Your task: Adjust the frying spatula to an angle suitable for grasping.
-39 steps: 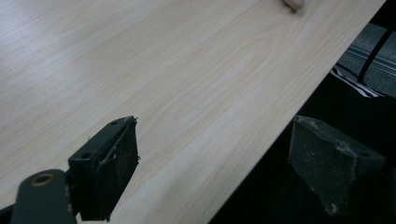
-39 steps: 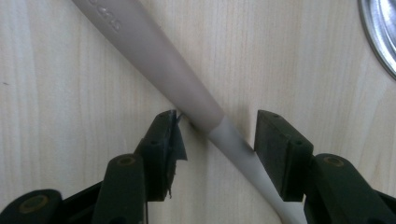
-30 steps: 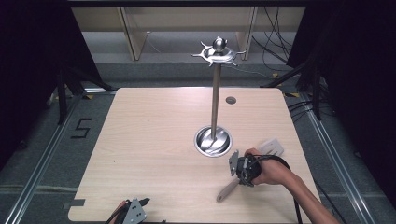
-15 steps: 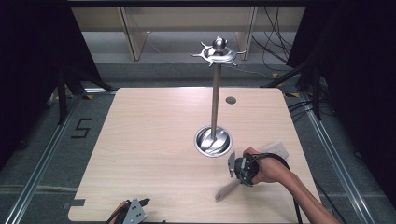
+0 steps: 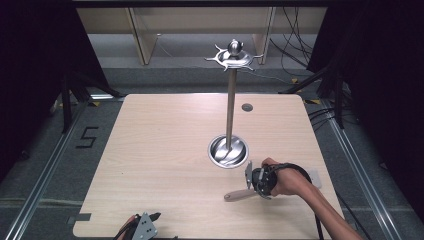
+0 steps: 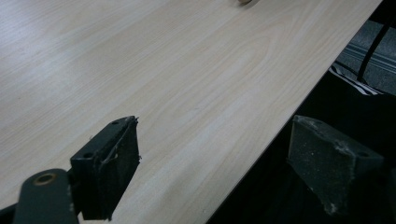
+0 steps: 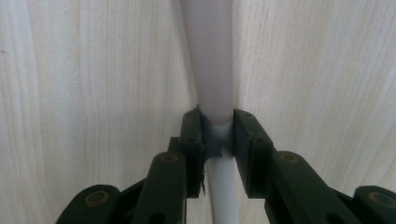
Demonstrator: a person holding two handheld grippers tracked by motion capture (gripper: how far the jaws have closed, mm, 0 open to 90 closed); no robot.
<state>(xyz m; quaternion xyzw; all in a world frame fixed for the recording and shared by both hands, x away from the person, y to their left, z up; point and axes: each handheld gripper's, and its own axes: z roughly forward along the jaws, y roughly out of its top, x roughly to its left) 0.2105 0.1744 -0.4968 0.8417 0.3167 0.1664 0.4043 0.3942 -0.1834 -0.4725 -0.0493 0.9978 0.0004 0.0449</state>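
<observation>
Item: left gripper (image 5: 148, 226), at your near table (image 5: 165, 150) edge, jaws apart and empty, parked clear.
Item: right gripper (image 7: 215, 135), jaws just closed onto the pale utensil handle (image 7: 208, 60) lying flat beside the steel stand (image 5: 230, 107), likely for hanging.

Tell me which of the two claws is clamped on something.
The right claw, by the stand's base: its jaws have just been closing and press on the pale utensil handle. The left claw hangs open over the table edge.
</observation>
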